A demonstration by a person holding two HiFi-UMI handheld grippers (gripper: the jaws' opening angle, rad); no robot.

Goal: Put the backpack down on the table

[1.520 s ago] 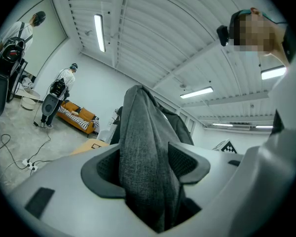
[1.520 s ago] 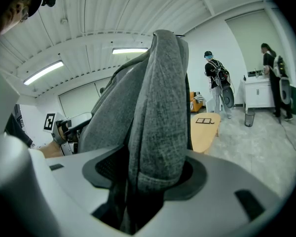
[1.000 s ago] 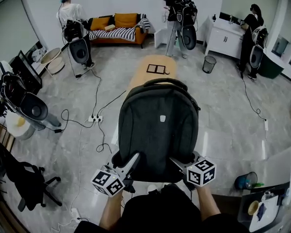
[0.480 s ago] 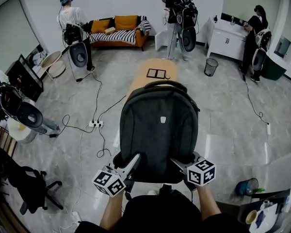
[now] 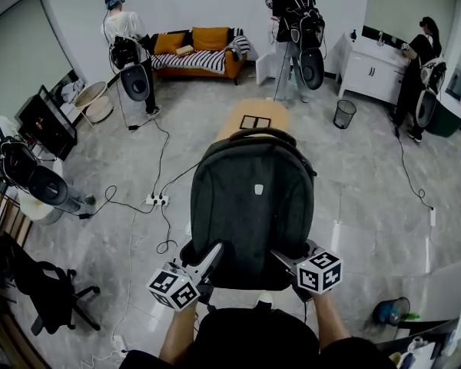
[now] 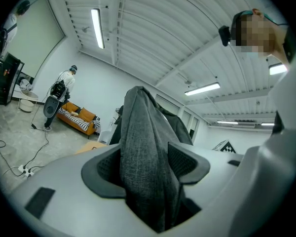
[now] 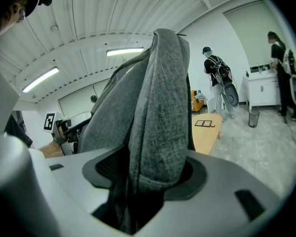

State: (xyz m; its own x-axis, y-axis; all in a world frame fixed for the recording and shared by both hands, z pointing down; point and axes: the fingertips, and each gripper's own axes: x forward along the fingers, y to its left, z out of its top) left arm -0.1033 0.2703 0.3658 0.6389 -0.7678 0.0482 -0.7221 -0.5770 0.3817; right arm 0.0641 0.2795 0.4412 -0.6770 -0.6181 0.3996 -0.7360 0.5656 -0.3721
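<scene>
A dark grey backpack [image 5: 252,206] hangs upright in the air in front of me, held by its lower edge. My left gripper [image 5: 210,256] is shut on a fold of its grey fabric [image 6: 148,152] at the lower left. My right gripper [image 5: 283,257] is shut on the fabric [image 7: 155,127] at the lower right. The light wooden table [image 5: 255,118] stands ahead on the floor, mostly hidden behind the backpack's top. A black-framed item lies on it. The table [image 7: 205,132] also shows past the fabric in the right gripper view.
Cables and a power strip [image 5: 155,201] lie on the floor to the left. A black office chair [image 5: 38,290] stands near left. Beyond the table are an orange sofa [image 5: 200,52], a bin [image 5: 343,114], a white cabinet [image 5: 373,68] and three people with equipment.
I have carried the backpack forward towards the table. The room has slid nearer in the head view. Both grips are unchanged.
</scene>
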